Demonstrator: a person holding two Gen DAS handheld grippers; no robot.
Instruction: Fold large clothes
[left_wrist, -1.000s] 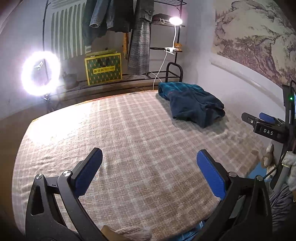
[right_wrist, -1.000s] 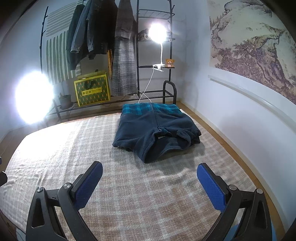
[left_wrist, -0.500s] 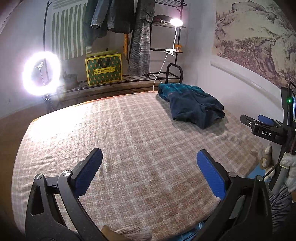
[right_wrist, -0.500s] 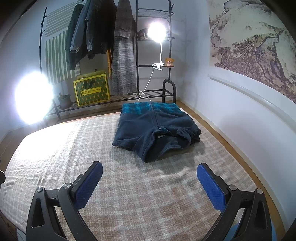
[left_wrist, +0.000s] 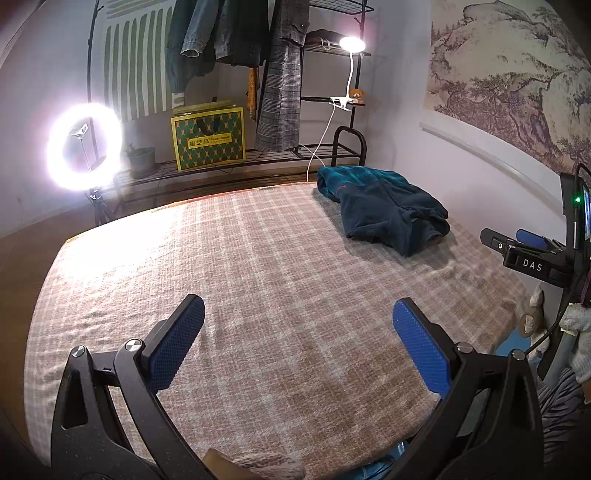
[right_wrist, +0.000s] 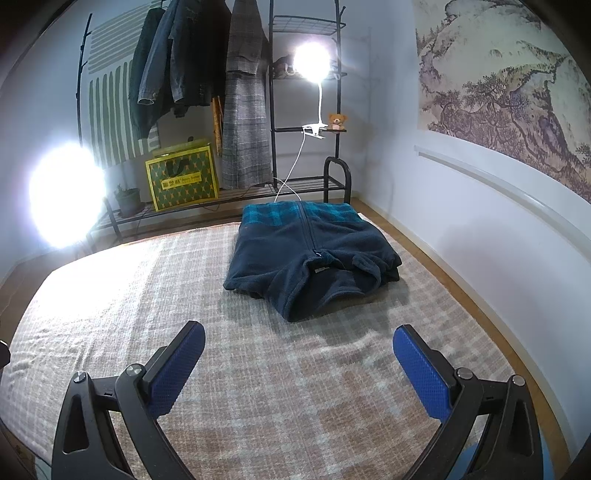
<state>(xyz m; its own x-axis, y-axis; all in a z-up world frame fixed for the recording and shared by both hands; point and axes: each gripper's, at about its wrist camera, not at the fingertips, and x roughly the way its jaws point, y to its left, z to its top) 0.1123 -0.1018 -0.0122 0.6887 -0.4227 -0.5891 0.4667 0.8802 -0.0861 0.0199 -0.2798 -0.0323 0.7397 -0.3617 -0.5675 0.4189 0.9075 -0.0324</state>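
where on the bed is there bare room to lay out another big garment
Free: the checked beige blanket from the ring light side across to both open grippers. Taken: the far right corner, where the folded navy fleece jacket lies near the black rack.

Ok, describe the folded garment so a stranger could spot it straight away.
Find the bed covered by a beige checked blanket. At its far end, near the black metal clothes rack, lies a folded dark navy fleece jacket. Its zip and teal plaid band mark it out from the hanging coats.

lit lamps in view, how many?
2: a ring light on a stand at the left by the rack, and a clip lamp on the rack's shelf. More could sit out of view.
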